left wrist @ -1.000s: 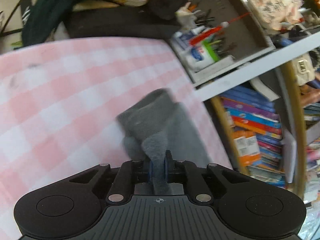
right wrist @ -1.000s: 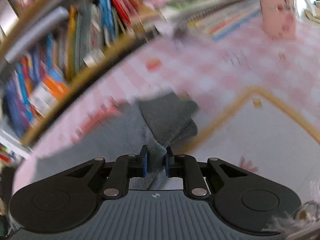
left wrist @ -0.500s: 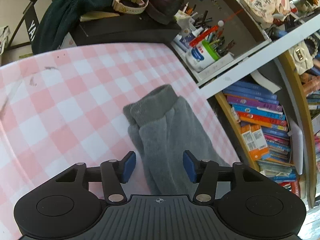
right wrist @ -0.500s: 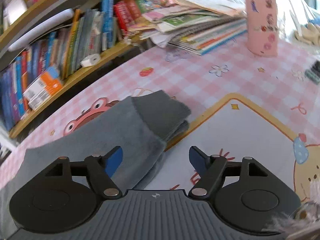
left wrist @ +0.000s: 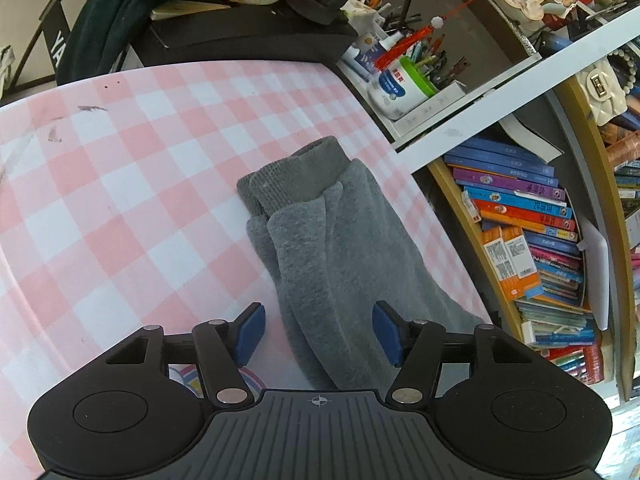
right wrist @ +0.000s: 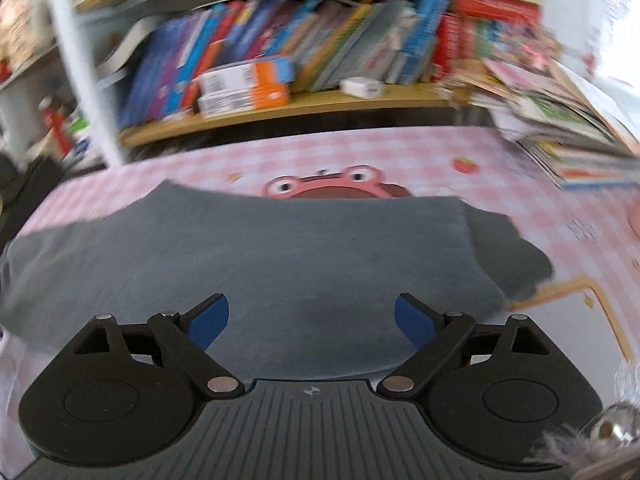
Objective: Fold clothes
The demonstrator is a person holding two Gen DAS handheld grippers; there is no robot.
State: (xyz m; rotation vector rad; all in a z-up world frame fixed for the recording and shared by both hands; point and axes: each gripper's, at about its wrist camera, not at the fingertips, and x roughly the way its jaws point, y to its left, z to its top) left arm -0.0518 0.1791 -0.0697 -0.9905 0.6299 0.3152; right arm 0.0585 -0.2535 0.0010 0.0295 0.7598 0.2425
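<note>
Both grippers' fingers (left wrist: 250, 334) off grey trousers (left wrist: 340, 240).

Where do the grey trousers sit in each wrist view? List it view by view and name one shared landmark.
Left wrist: the grey trousers run from centre down between the open left gripper jaws, cuffs at the far end.
Right wrist: they lie as a wide band across the middle, beyond the open right gripper.
Shared landmark: the orange-and-white boxes on the bookshelf.
</note>
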